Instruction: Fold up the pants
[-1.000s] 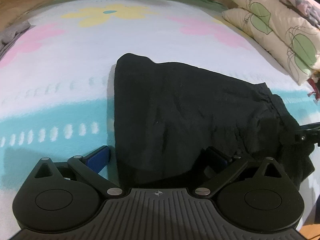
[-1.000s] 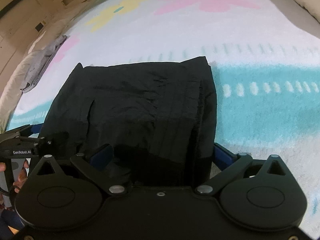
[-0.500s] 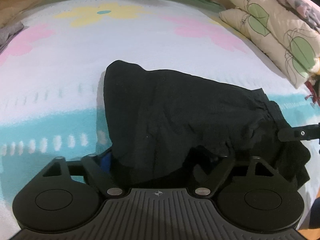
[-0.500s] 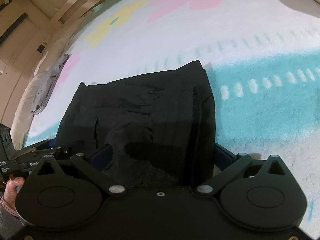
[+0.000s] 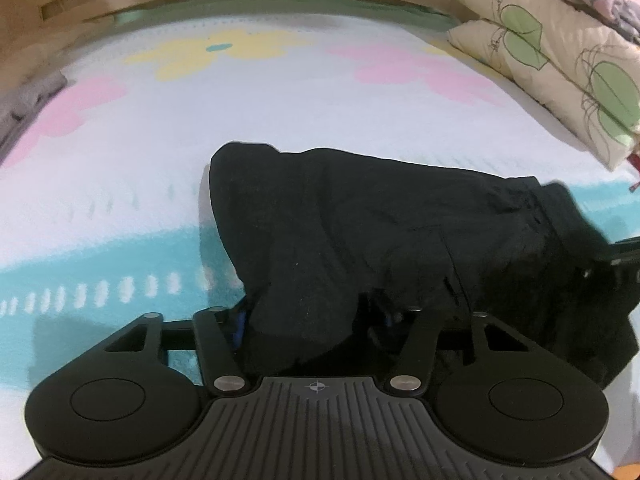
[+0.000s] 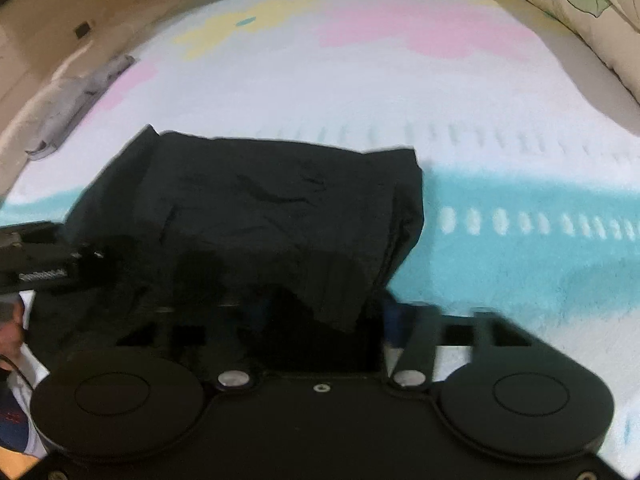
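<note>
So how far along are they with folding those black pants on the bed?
Partly there. The black pants already lie in a compact, layered bundle on the flowered bedspread, so earlier folds look done. In hand: the left claw and right claw have just been closing on the near edge, with cloth bunched between the fingers of each. Left, probably: carrying that edge over to the far side and flattening it.

Matt black cloth pants [image 5: 380, 220], fluffy blanket [image 5: 120, 160], matt plastic claw [image 5: 312, 320]
</note>
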The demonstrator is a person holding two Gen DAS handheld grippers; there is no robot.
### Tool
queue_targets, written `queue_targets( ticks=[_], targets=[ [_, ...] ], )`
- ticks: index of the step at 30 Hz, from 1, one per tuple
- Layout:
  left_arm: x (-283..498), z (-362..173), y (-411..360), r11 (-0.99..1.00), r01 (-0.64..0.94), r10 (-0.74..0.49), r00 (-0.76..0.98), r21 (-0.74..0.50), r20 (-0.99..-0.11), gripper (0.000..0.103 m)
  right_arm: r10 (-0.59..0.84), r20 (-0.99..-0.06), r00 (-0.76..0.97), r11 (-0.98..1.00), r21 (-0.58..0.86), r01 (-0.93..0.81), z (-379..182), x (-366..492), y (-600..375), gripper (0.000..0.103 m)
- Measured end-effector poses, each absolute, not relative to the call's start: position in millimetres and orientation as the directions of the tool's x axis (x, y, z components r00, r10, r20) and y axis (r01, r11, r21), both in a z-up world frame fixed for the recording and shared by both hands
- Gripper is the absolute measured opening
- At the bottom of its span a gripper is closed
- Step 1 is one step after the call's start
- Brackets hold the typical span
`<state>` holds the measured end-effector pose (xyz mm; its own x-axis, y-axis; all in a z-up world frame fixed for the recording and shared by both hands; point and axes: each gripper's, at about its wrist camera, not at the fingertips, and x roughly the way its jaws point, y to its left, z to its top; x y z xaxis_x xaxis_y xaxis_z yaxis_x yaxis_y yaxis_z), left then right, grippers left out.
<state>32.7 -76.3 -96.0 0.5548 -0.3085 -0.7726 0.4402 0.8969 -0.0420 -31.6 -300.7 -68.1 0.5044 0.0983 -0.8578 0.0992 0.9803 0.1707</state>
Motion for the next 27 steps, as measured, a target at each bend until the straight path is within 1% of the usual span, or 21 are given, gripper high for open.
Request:
queue_targets(
  ticks=[1,2,3,4,8,12,15,18,22,24,27],
  targets=[
    [30,-94,-79,0.899,0.438,-0.296,0.567,-0.023,-0.769,0.041,0.119,-0.851,0.511,0.974,0.199,0.104,-67,-32,-302,0.038],
    [28,-92,-81,0.901,0.433,-0.285,0.58,-0.008,-0.763,0.038,0.128,-0.848,0.514,0.972,0.21,0.105,-67,-32,-302,0.037],
    [24,-90,-83,0.902,0.431,-0.274,0.595,0.013,-0.755,0.032,0.115,-0.848,0.518,0.976,0.193,0.1,-65,-32,-298,0.036],
    [20,-87,-85,0.901,0.433,-0.266,0.612,0.035,-0.745,0.028,0.099,-0.849,0.52,0.981,0.17,0.09,-63,-33,-294,0.033],
    [8,-70,-86,0.901,0.426,-0.255,0.668,0.079,-0.699,0.023,0.061,-0.833,0.55,0.994,0.099,0.039,-46,-37,-275,0.028],
    [10,-46,-80,0.914,0.399,-0.26,0.712,0.072,-0.652,0.018,0.059,-0.803,0.593,0.996,0.083,0.013,-21,-37,-263,0.026],
    [25,-28,-76,0.93,0.362,-0.251,0.751,0.063,-0.611,0.018,0.075,-0.779,0.623,0.996,0.094,-0.003,-6,-26,-259,0.025],
    [50,-13,-77,0.935,0.351,-0.246,0.76,0.06,-0.602,0.018,0.072,-0.765,0.641,0.997,0.082,-0.014,3,-5,-258,0.025],
    [92,0,-83,0.93,0.353,-0.227,0.778,0.108,-0.586,0.018,0.069,-0.749,0.659,0.997,0.075,-0.02,16,37,-259,0.025],
    [115,-1,-85,0.927,0.355,-0.218,0.775,0.123,-0.594,0.018,0.063,-0.745,0.665,0.998,0.066,-0.021,19,63,-259,0.025],
    [146,-19,-87,0.927,0.356,-0.204,0.746,0.121,-0.634,0.019,0.065,-0.757,0.65,0.997,0.074,-0.013,10,101,-262,0.025]
  ],
)
